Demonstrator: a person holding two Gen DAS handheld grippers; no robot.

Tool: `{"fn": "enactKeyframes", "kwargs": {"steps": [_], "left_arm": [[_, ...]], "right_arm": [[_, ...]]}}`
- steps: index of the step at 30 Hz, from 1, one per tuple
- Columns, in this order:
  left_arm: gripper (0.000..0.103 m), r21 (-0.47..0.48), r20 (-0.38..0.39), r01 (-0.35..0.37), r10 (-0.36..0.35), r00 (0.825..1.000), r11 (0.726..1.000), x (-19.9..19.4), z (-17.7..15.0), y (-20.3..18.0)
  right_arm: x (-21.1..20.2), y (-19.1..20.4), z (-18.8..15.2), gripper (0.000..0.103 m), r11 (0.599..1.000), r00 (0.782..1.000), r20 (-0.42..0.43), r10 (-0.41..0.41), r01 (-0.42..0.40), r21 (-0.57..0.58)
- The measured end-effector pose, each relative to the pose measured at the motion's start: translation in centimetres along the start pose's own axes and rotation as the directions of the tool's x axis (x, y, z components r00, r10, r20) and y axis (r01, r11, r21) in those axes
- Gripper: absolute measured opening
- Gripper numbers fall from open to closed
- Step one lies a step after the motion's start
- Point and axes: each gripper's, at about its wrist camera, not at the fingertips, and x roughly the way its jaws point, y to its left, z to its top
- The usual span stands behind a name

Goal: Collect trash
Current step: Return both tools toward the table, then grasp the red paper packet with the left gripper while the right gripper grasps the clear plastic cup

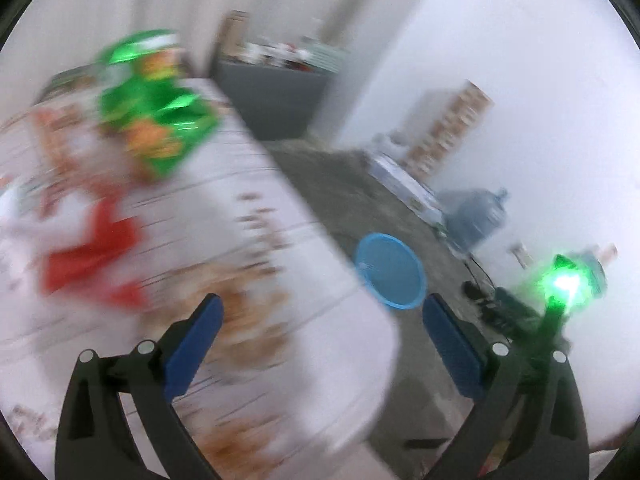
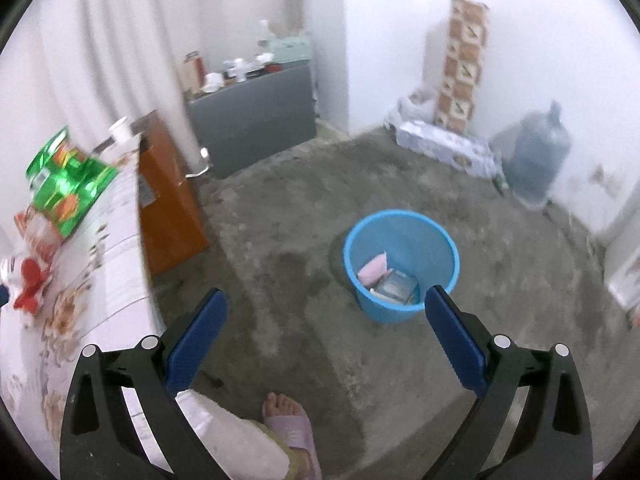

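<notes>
A blue plastic bin (image 2: 401, 268) stands on the floor with a pink packet (image 2: 373, 269) and other wrappers inside; it also shows past the table corner as the bin (image 1: 390, 270). My right gripper (image 2: 324, 308) hangs open above the floor, nothing between its blue pads. On the patterned tablecloth (image 1: 256, 184) lie a green snack bag (image 1: 156, 120) and a red wrapper (image 1: 92, 256), both blurred. The green bag (image 2: 66, 188) and red wrapper (image 2: 30, 280) show at the left in the right wrist view. My left gripper (image 1: 320, 312) is open and empty over the table's corner.
A grey cabinet (image 2: 256, 120) with bottles stands at the back wall. An orange box (image 2: 168, 200) stands beside the table. A water jug (image 2: 536, 156) and a flat carton (image 2: 444, 144) line the right wall. A person's foot in a slipper (image 2: 288, 424) is on the concrete floor.
</notes>
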Motion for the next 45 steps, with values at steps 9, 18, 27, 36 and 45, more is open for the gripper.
{"fn": "enactKeyframes", "kwargs": {"steps": [9,18,27,36,45], "left_arm": [[0.098,-0.219,0.128,-0.151,0.182,0.975,0.964,-7.3,-4.0,11.4],[0.098,-0.315,0.213,-0.087,0.160,0.964,0.945,-8.2,-3.8,16.3],[0.098,-0.320,0.243,-0.096,0.180,0.953,0.943,-8.5,-3.7,18.6],[0.098,-0.280,0.222,-0.170,0.236,0.946,0.945,-7.5,-4.2,19.1],[0.083,-0.340,0.262,-0.076,0.171,0.950,0.938,-6.3,-3.2,19.6]], "right_arm": [[-2.3,9.0,1.7,0.095,0.958,0.978,0.048,0.204,-0.189,-0.214],[-4.8,20.6,4.4,0.095,0.759,0.844,-0.070,0.531,-0.511,-0.404],[-3.4,27.0,5.7,0.095,0.677,0.739,-0.208,0.641,-0.672,-0.299],[1.5,32.1,7.0,0.095,0.697,0.682,-0.335,0.651,-0.711,-0.094],[6.0,36.2,7.1,0.095,0.760,0.710,-0.382,0.592,-0.650,-0.030]]}}
